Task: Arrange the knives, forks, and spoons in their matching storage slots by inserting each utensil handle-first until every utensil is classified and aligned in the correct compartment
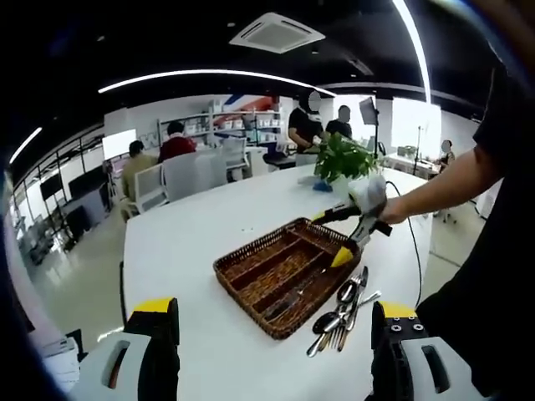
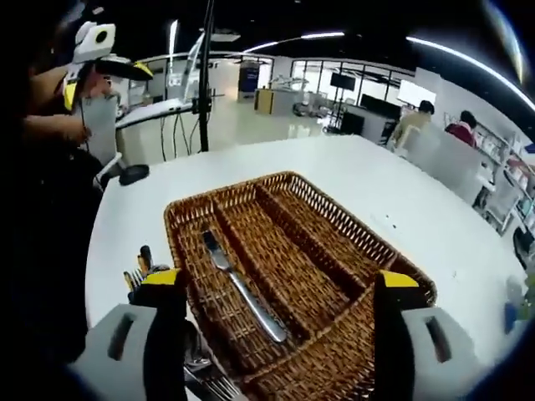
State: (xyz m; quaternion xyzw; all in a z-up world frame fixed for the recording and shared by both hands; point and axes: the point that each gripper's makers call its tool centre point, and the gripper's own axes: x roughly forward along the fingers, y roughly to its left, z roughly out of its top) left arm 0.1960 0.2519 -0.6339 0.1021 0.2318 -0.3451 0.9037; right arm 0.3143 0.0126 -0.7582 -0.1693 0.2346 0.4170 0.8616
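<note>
Right gripper (image 2: 272, 322) hovers over wicker tray (image 2: 334, 221), fingers wide and empty, ready to pick. One knife (image 2: 242, 288) lies slotted; remaining cutlery pile (image 1: 343, 313) waits on tabletop (image 1: 192, 251) beside tray. Left gripper (image 1: 276, 351) fingers wide, idle.

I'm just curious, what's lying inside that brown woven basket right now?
In the right gripper view, the wicker tray holds one knife in a long compartment; the other visible compartments look bare. Its near corners are hidden behind the right gripper.
</note>
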